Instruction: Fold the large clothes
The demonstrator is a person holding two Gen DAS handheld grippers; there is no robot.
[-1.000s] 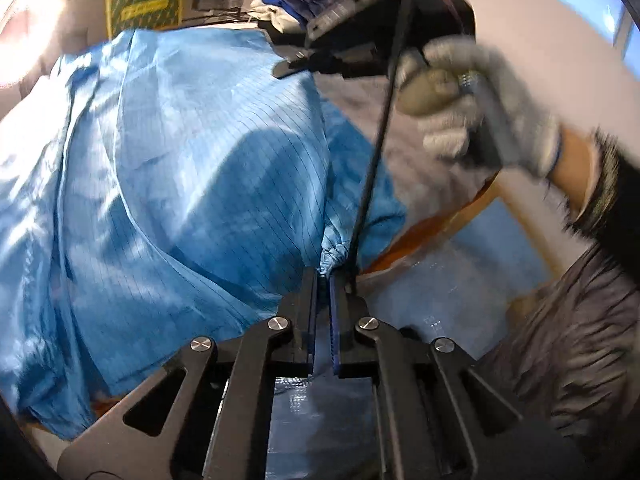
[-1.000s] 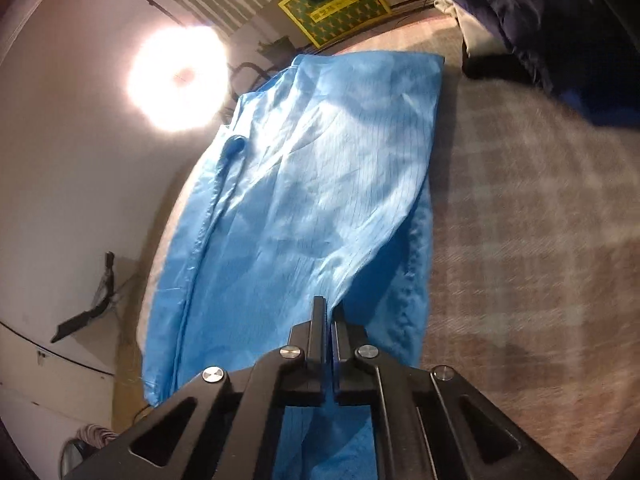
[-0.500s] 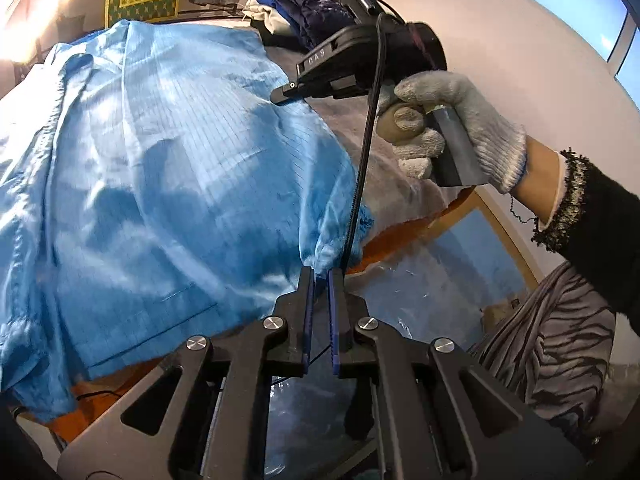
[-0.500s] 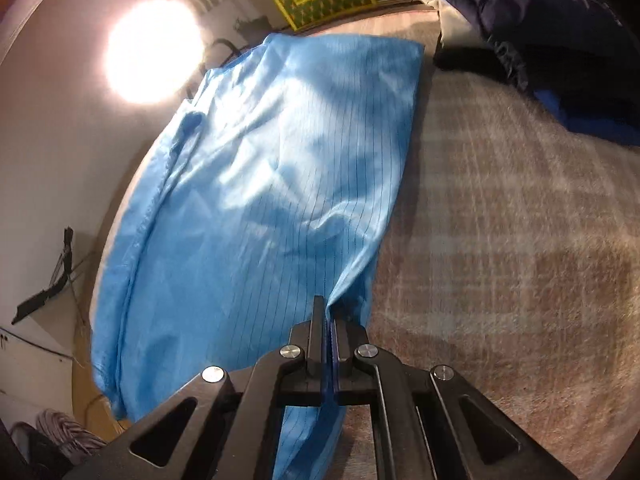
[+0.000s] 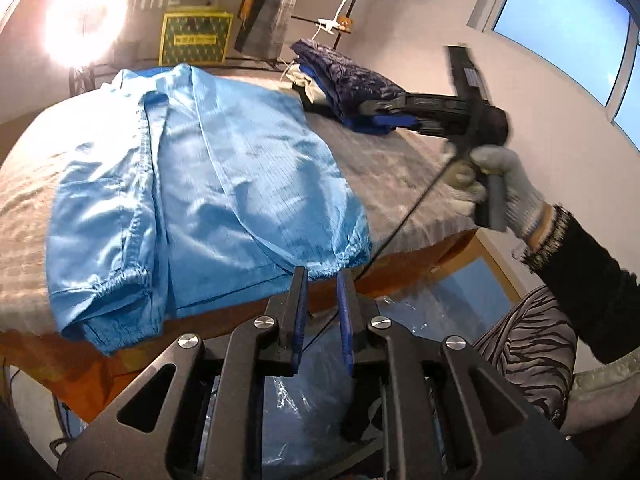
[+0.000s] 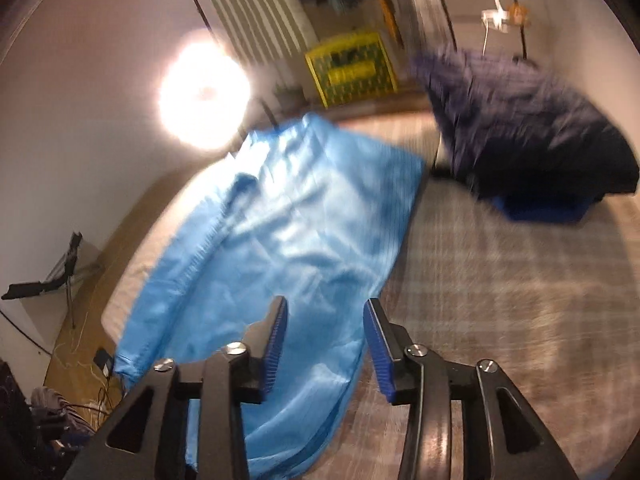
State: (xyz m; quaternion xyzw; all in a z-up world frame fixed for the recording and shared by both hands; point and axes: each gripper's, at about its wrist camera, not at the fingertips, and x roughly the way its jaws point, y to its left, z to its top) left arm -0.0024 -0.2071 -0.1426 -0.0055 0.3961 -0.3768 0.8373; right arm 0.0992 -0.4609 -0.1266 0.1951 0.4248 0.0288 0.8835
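Glossy blue garment [image 5: 224,184], checked woven blanket [image 6: 500,280]

We see a bed [image 5: 404,168] covered by a grey-beige plaid blanket [image 6: 500,280]. On the blanket lies a light blue jacket [image 5: 208,184], spread flat, its cuffed hem at the near edge. Toward the far corner sits a pile of dark navy clothes [image 5: 352,84], apart from the jacket.

Blue garment [image 5: 208,184] flat on bed [image 5: 400,176]
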